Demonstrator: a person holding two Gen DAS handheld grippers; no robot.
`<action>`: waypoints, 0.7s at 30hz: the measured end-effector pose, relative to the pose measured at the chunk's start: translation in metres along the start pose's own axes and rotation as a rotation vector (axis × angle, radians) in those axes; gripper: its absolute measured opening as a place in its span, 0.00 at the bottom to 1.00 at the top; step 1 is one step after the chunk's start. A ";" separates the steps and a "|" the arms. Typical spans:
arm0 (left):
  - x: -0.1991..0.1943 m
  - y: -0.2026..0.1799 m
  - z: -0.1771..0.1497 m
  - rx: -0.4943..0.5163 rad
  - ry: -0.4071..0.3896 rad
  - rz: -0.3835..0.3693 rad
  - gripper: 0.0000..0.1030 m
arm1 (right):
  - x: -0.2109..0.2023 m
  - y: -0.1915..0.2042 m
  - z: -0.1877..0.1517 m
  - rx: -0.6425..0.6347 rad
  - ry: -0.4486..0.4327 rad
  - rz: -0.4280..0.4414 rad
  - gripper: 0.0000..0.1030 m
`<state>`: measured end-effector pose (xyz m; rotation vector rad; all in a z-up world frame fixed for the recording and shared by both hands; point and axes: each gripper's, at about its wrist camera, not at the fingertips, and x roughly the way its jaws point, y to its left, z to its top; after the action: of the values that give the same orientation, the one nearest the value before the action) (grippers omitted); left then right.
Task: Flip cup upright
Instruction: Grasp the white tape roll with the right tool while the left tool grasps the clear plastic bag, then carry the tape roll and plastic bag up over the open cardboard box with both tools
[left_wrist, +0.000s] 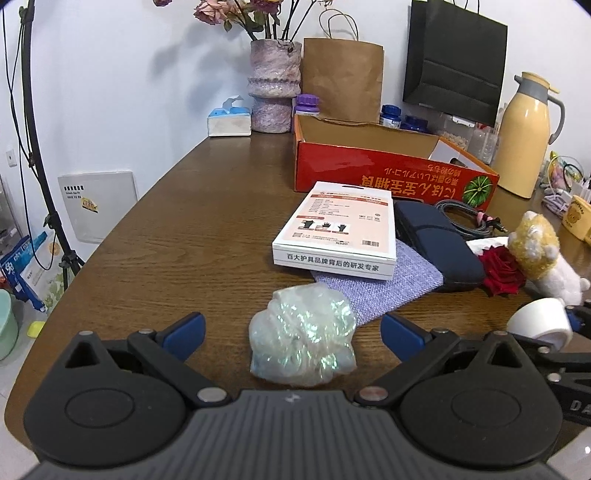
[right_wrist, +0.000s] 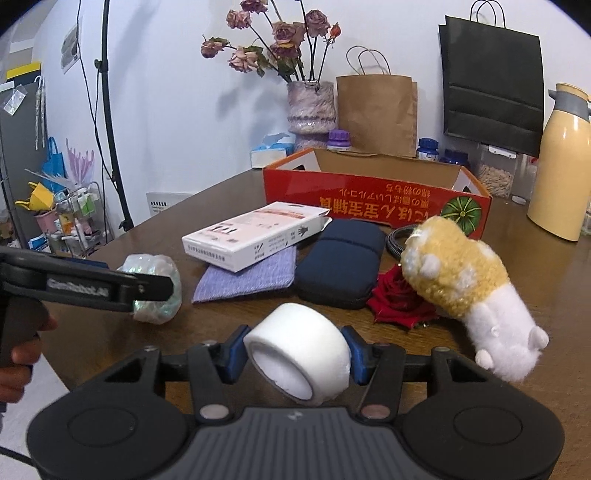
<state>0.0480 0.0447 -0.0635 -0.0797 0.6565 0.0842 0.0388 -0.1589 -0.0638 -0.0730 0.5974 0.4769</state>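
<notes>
A lived-in home: a wooden table (left_wrist: 184, 221) cluttered with a vase (right_wrist: 312, 107) of dried roses (right_wrist: 273, 37), tissues (left_wrist: 229, 120), a thermos (left_wrist: 524, 136), paper bags (right_wrist: 376, 110), a plush toy (right_wrist: 465, 288) and pill bottles (left_wrist: 390, 115).

**Two low wrist views across the same table**

My left wrist camera sits low near the table's (left_wrist: 166, 221) front edge, facing the far edge and wall. My right wrist camera looks the same way from further right, equally low and close. Both share the red box (left_wrist: 388, 173) (right_wrist: 369, 199), white carton (left_wrist: 343, 225) (right_wrist: 255, 232), vase (left_wrist: 273, 85) (right_wrist: 312, 107) and plush toy (left_wrist: 543, 254) (right_wrist: 469, 288).
</notes>
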 end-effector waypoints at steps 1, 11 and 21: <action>0.002 -0.001 0.001 0.005 0.000 0.001 0.99 | 0.000 -0.001 0.001 0.000 -0.002 0.000 0.51; 0.016 -0.006 0.003 0.029 0.036 -0.007 0.60 | 0.005 -0.005 0.007 -0.003 -0.010 0.007 0.51; 0.007 -0.011 0.014 0.075 0.013 -0.009 0.50 | 0.007 -0.006 0.018 -0.011 -0.026 0.021 0.51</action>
<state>0.0628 0.0358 -0.0562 -0.0112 0.6719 0.0506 0.0557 -0.1577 -0.0536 -0.0707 0.5702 0.5010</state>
